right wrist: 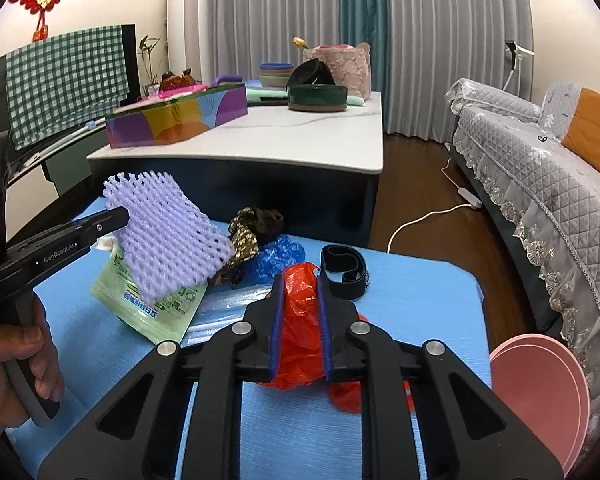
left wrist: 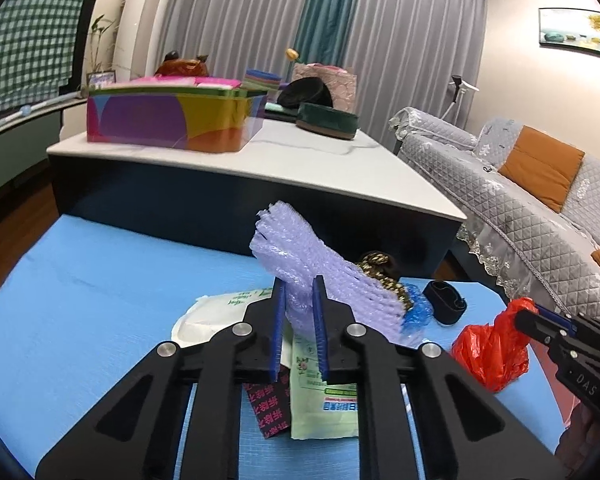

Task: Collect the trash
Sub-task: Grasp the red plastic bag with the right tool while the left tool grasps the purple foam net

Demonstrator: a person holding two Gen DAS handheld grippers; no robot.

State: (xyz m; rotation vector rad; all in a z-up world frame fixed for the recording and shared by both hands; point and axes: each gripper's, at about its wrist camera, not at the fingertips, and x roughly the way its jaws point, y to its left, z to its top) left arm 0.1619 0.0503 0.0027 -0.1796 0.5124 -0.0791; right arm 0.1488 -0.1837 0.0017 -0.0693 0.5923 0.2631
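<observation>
Left wrist view: purple foam net (left wrist: 300, 264) pinched between left jaws, red bag (right wrist: 300, 320) between right jaws.

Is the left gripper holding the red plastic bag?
No, the left gripper has its jaws shut on the purple foam net; the red plastic bag sits in the right gripper.
</observation>
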